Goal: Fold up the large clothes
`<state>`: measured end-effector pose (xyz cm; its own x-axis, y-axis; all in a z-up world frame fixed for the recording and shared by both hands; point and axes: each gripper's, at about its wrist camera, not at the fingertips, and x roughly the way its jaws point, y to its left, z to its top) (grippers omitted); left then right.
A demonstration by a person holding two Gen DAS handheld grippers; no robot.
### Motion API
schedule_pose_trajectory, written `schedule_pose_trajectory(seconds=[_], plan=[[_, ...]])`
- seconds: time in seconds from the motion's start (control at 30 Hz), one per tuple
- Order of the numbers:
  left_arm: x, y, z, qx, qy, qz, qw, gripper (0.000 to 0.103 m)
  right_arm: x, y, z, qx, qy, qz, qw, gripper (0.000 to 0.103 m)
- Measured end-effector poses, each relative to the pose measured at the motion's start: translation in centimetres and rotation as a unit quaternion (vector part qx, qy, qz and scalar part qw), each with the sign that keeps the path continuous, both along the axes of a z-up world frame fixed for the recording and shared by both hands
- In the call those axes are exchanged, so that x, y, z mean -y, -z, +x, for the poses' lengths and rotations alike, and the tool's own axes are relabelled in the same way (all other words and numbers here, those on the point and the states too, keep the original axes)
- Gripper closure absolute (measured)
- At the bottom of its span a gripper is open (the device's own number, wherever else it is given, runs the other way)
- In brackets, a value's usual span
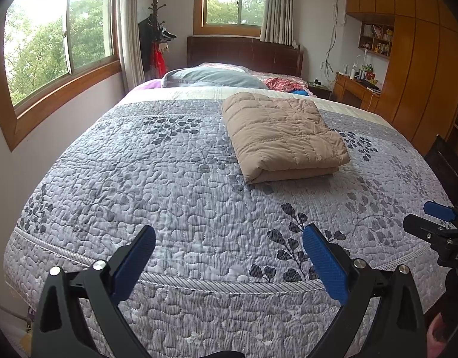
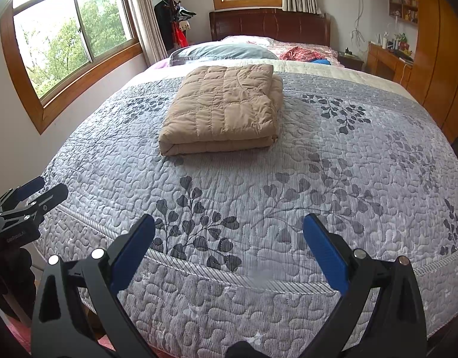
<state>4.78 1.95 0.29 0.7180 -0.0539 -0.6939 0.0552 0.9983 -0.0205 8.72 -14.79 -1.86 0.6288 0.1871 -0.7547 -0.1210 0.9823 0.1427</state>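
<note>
A tan quilted garment lies folded into a thick rectangle on the grey leaf-patterned bedspread, toward the middle of the bed. The right wrist view has the same folded bundle left of centre. My left gripper hangs open over the foot of the bed, well short of the bundle, with nothing between its blue pads. My right gripper is open too and holds nothing, at the same distance. Each gripper shows at the edge of the other's view, the right one and the left one.
Pillows and a red patterned cloth lie at the head of the bed before a dark headboard. A wall with windows runs along the left, a coat rack in the corner. A wooden wardrobe and desk stand at the right.
</note>
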Motion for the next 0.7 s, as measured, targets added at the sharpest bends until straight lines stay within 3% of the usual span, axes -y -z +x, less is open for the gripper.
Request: schedule_pose_trajectory(seconds=[0.7], plan=[[0.14, 0.0, 0.24, -0.001, 0.003, -0.001, 1.0, 0.004, 0.18, -0.02, 0.33, 0.0, -0.009, -0.004, 1.0, 0.005]])
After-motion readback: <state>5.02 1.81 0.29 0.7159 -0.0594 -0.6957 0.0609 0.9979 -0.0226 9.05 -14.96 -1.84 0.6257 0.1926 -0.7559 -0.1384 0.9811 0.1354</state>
